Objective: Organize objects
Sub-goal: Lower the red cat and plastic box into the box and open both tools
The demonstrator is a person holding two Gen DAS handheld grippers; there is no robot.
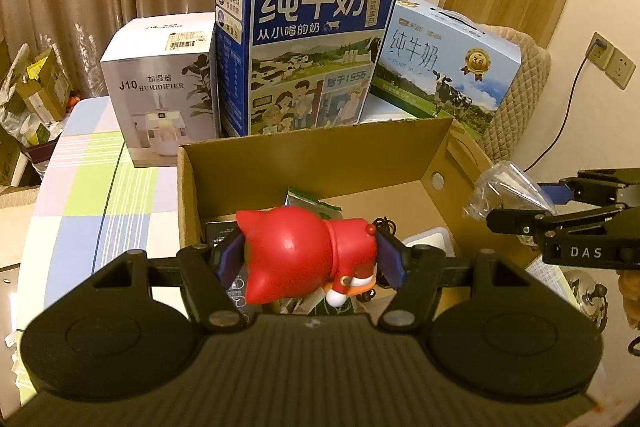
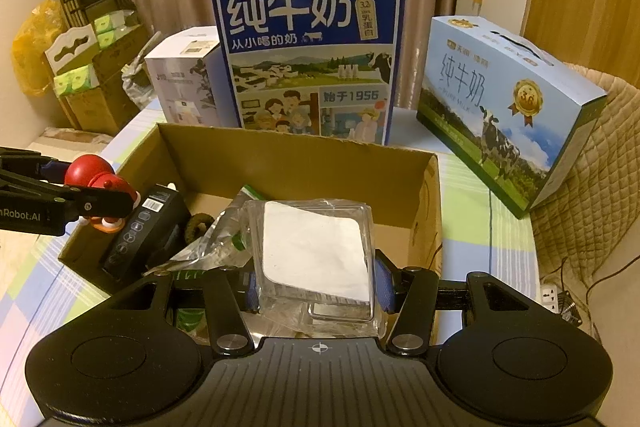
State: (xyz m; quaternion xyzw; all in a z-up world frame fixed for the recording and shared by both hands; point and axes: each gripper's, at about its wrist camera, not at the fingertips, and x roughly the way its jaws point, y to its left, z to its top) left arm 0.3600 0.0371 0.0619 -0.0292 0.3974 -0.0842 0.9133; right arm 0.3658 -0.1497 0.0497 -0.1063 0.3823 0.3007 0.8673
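Holding a red cat figurine [image 1: 308, 251] clamped sideways in left tool [image 1: 310, 261], above the open cardboard box [image 1: 320, 155] on the desk [image 1: 88, 171]; right tool [image 2: 316, 285] clamped on a clear plastic case [image 2: 316, 251], likewise poised for dropping in.

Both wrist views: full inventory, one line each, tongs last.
cardboard box: 1, brown, open, table centre
red figurine: 1, red, held over box
clear plastic case: 1, transparent with white insert, held over box
black box: 1, inside cardboard box, left
foil packet: 1, silver-green, inside box
tall milk carton: 1, dark blue, behind box
flat milk carton: 1, light blue, right rear
humidifier box: 1, white, left rear
tablecloth: 1, checked pastel
left tongs: shut on figurine
right tongs: shut on case
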